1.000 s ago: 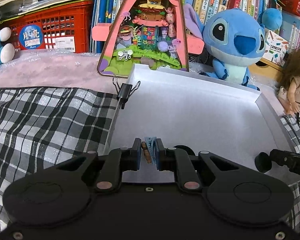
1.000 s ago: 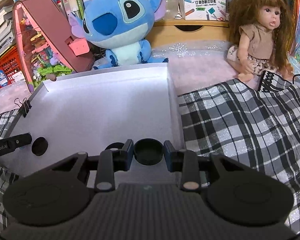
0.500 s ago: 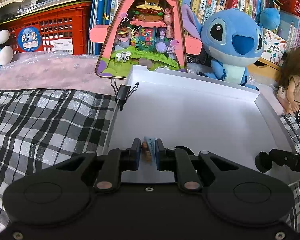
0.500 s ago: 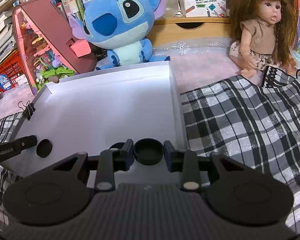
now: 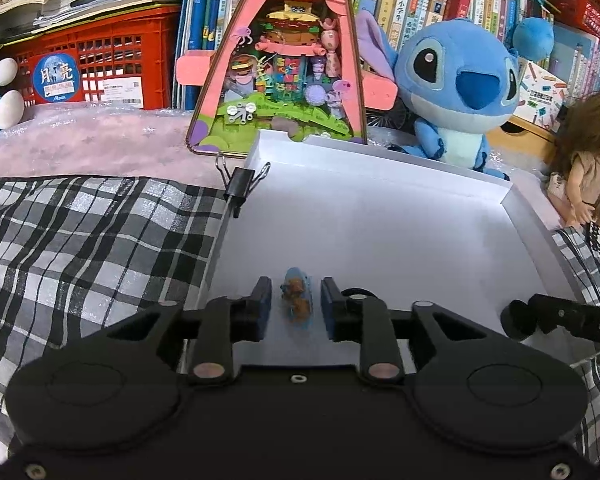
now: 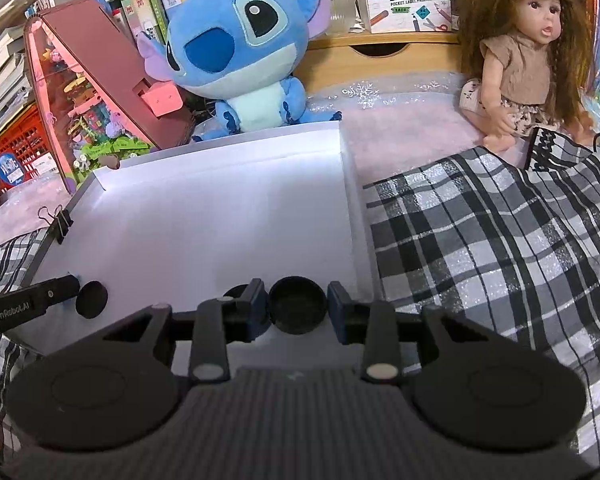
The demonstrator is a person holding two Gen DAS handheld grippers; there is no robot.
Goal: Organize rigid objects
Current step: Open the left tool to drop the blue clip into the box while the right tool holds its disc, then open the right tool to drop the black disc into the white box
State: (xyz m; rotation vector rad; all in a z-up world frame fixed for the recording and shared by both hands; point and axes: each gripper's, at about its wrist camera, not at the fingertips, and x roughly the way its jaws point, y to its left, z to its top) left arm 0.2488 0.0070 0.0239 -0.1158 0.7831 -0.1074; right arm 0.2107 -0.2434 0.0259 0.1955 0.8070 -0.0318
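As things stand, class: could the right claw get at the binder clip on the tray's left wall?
Probably yes. The binder clip stands exposed on the white tray, with bare floor between; the right claw has just opened off the black cap.

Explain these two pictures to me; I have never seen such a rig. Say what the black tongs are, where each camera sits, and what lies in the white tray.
A person holds one pair of tongs in each hand; a camera on each looks forward along its fingers. The left view shows the left tongs, whose jaws have just been opening: a small blue-and-orange toy lies free between them in the white tray. The right view shows the right tongs, also just opened, around a black round cap. Another black disc lies nearby.
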